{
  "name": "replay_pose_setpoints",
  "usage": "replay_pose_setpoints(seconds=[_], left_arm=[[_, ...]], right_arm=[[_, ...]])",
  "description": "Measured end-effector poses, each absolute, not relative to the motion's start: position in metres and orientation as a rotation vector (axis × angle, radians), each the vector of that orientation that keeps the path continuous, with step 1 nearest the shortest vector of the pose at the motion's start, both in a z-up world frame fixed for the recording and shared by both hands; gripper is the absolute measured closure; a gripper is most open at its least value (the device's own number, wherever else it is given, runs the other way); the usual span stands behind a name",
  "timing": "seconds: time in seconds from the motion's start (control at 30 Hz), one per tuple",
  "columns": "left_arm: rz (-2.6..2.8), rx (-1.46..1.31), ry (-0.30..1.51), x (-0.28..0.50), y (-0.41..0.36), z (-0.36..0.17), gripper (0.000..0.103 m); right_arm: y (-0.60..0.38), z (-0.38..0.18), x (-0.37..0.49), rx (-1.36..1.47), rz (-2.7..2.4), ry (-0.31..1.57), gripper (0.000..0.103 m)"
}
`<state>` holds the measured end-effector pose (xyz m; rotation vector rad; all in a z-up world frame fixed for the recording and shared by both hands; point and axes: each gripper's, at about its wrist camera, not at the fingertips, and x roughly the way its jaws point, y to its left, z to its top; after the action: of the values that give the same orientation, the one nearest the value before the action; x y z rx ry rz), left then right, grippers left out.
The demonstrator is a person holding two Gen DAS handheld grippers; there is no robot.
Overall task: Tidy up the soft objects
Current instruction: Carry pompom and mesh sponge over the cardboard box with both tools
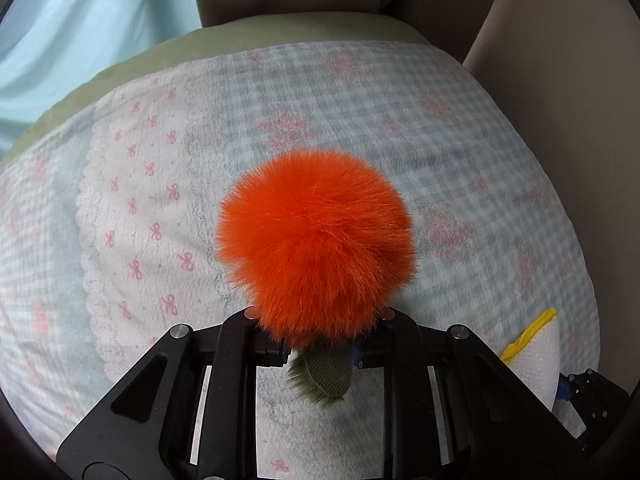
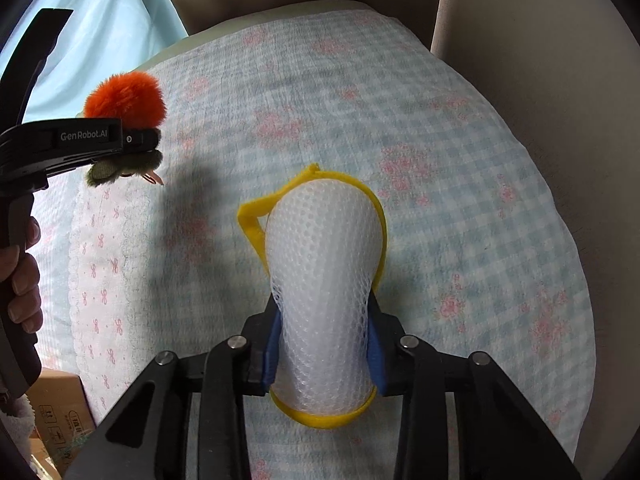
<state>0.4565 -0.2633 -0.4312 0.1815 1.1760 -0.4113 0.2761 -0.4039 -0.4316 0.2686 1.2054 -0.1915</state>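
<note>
My left gripper (image 1: 320, 354) is shut on an orange fluffy pompom (image 1: 316, 244) with an olive green base tab (image 1: 326, 380), held above the checked cloth (image 1: 440, 128). The pompom also shows in the right wrist view (image 2: 126, 100), at the far left, in the left gripper (image 2: 142, 140). My right gripper (image 2: 324, 344) is shut on a white mesh pouch with yellow trim (image 2: 324, 256), held above the cloth (image 2: 460, 140). The pouch's corner shows at the lower right of the left wrist view (image 1: 536, 356).
The blue-and-white checked cloth with pink flowers covers a green cushion (image 1: 132, 60) on a beige armchair (image 1: 560, 60). A light blue curtain (image 1: 80, 20) hangs at the left. A cardboard box (image 2: 60, 412) stands at the lower left.
</note>
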Motion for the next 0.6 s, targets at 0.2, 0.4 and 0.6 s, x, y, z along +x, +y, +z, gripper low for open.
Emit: replay_pose_setpoints(seconds=[0.2, 0.4, 0.6], left_arm=[[-0.421, 0.137, 1.114, 0.437, -0.259, -0.381, 0.085], [-0.424, 0.088, 1.028, 0.401, -0.246, -0.307, 0.085], [-0.406, 0.054, 0.966, 0.351, -0.216, -0.240, 0.085]], right_arm=[[-0.394, -0.380, 0.262, 0.257, -0.187, 1.127, 0.070], [-0.388, -0.317, 0.247, 0.230, -0.160, 1.057, 0.070], [-0.365, -0.258, 0.220, 0.223, -0.087, 1.035, 0.070]])
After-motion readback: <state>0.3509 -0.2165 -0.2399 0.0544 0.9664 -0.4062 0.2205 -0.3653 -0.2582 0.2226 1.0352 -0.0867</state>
